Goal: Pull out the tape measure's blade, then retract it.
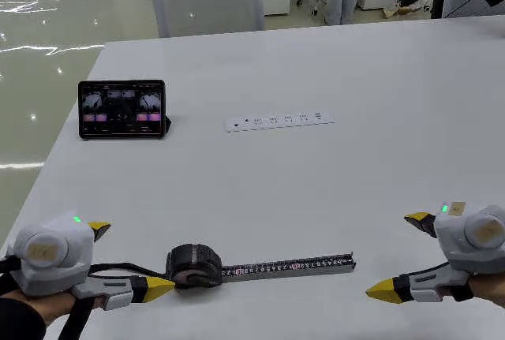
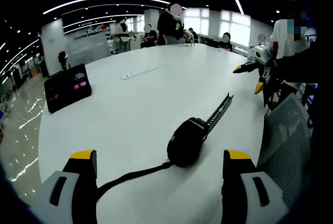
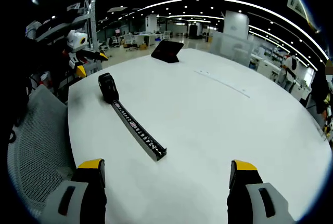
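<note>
A white table (image 1: 316, 182) takes up most of the head view, with glossy floor (image 1: 47, 32) at the upper left.

The left gripper (image 1: 132, 257) sits in the lower left corner and the right gripper (image 1: 397, 254) in the lower right corner. Both rest low over the tabletop with yellow-tipped jaws spread wide and nothing between them. Each is released.

A dark tablet (image 1: 121, 108) stands propped at the left of the frame, above the middle, its screen lit. A white power strip (image 1: 278, 121) lies flat right of it, near the centre, well apart from everything else.

The tape measure (image 1: 193, 266) lies at the bottom of the frame, left of centre, and its round black case rests on the table. The left gripper's lower jaw tip is just beside the case's left side. Whether they touch cannot be told from the head view. In the left gripper view the case lies ahead of the open jaws, between their lines and clear of both tips.

The blade (image 1: 288, 266) is drawn out and lies flat, running right from the case along the bottom of the frame. Its end stops short of the right gripper, with bare table between. In the right gripper view this end lies ahead of the jaws, lower centre, nearer the left one.

A thin black cord (image 2: 130, 176) trails from the case toward the bottom left of the left gripper view.
</note>
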A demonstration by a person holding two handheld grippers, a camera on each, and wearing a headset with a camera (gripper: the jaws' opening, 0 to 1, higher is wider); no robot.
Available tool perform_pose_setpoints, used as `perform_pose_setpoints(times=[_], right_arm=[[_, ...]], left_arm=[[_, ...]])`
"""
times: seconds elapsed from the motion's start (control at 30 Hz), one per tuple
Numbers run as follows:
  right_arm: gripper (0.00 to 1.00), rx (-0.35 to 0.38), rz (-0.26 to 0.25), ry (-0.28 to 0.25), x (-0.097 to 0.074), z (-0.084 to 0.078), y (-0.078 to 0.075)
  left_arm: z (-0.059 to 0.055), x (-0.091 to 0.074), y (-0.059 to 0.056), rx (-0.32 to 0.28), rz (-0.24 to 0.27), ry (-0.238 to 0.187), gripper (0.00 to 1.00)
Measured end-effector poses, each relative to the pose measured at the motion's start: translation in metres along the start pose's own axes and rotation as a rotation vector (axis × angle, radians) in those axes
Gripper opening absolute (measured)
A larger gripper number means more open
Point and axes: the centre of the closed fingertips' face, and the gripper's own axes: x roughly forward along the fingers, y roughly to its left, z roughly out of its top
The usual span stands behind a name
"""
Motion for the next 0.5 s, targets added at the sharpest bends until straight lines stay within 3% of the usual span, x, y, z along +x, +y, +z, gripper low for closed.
perform_pose_setpoints(times=[0.2,0.3,0.5], right_arm=[[0.99,0.028,-0.019,-0.009,-0.011,-0.017,0.004],[0.99,0.008,-0.033,-0.012,-0.02,-0.024,0.01],[0.99,0.021,-0.047,-0.026,-0.035,-0.034,0.018]], left_arm=[[-0.02,-0.016,-0.004,-0.014,0.023,0.007,0.99],[-0.024,-0.024,-0.003,-0.037,0.046,-0.024,0.99],[-0.042,-0.032,-0.004,-0.039,0.06,-0.001,0.99]])
